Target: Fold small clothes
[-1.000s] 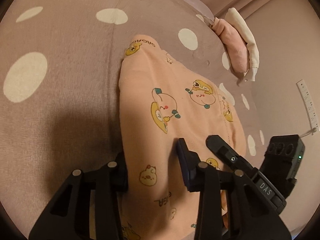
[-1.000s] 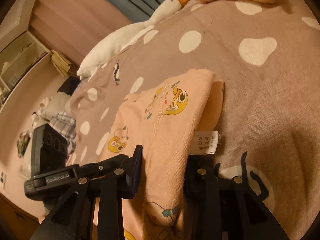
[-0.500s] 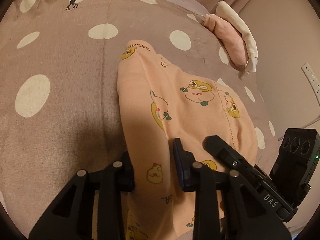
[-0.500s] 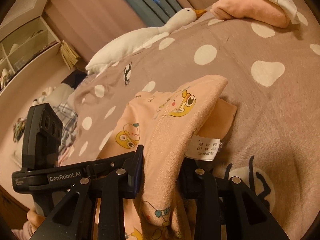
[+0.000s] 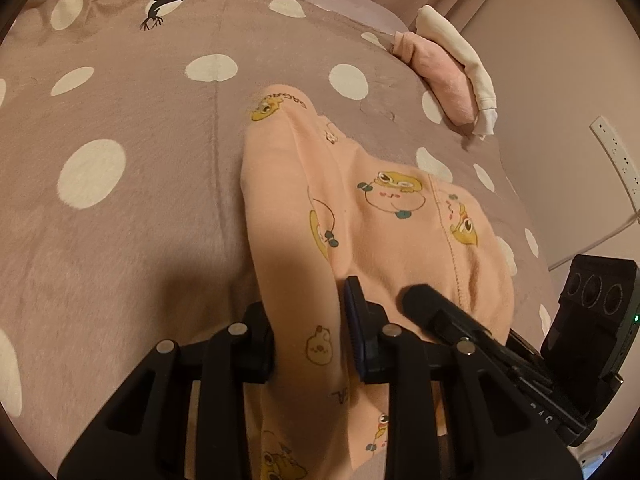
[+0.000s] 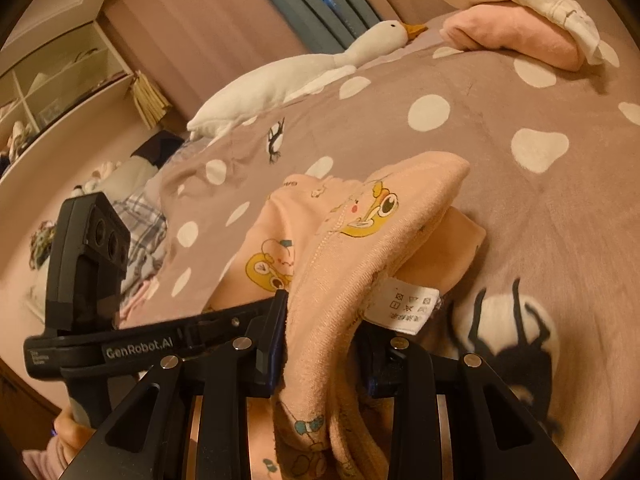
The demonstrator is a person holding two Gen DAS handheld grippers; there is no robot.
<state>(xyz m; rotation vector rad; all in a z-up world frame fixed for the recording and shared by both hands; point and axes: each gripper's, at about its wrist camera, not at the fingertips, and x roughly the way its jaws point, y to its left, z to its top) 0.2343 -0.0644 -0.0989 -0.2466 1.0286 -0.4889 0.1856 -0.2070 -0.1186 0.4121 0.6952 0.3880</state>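
Note:
A small peach garment (image 5: 372, 216) printed with yellow cartoon ducks lies partly folded on a mauve bedspread with white spots (image 5: 120, 200). My left gripper (image 5: 308, 344) is shut on the near edge of the garment and lifts it a little. My right gripper (image 6: 320, 340) is shut on the other near edge of the same garment (image 6: 360, 248); a white care label (image 6: 404, 306) hangs beside its right finger. The right gripper's body shows in the left wrist view (image 5: 460, 320), and the left gripper's body shows in the right wrist view (image 6: 140, 344).
Folded pink and cream clothes (image 5: 448, 76) are stacked at the far right of the bed, also in the right wrist view (image 6: 520, 28). A white plush goose (image 6: 304, 76) lies along the far edge. A power strip (image 5: 616, 156) is on the wall. Shelves (image 6: 52, 76) stand at left.
Both grippers have risen and pulled back toward me with the garment's near edges, so the cloth lifts off the bed and more of the bedspread and room shows.

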